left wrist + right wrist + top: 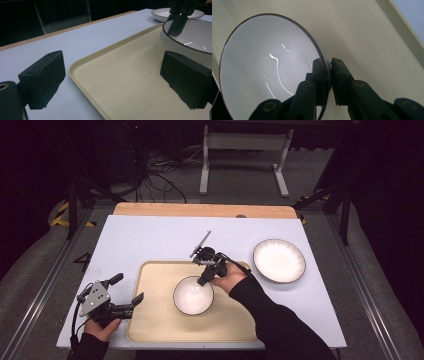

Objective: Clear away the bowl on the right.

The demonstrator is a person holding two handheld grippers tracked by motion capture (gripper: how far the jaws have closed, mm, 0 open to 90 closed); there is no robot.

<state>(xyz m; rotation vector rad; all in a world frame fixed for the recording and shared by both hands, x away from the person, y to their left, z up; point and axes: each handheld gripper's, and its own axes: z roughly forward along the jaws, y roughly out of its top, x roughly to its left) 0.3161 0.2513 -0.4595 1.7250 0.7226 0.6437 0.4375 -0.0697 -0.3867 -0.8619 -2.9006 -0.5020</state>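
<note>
A white bowl [192, 296] with a dark rim sits on the beige tray [155, 320] in the middle of the table. My right gripper [205, 280] is shut on the bowl's far right rim; in the right gripper view the bowl's rim [312, 40] runs between the two jaws, one inside the wall and one outside. My left gripper [129, 292] stands open at the tray's left edge, with nothing between its fingers [42, 77]. In the left gripper view the bowl [192, 37] and the tray [120, 75] lie ahead to the right.
A white plate [279, 260] with a dark rim lies on the pale blue table top [140, 240] to the right of the tray. A wooden strip [200, 210] runs along the table's far edge. Beyond it, cables and a white stand are on the floor.
</note>
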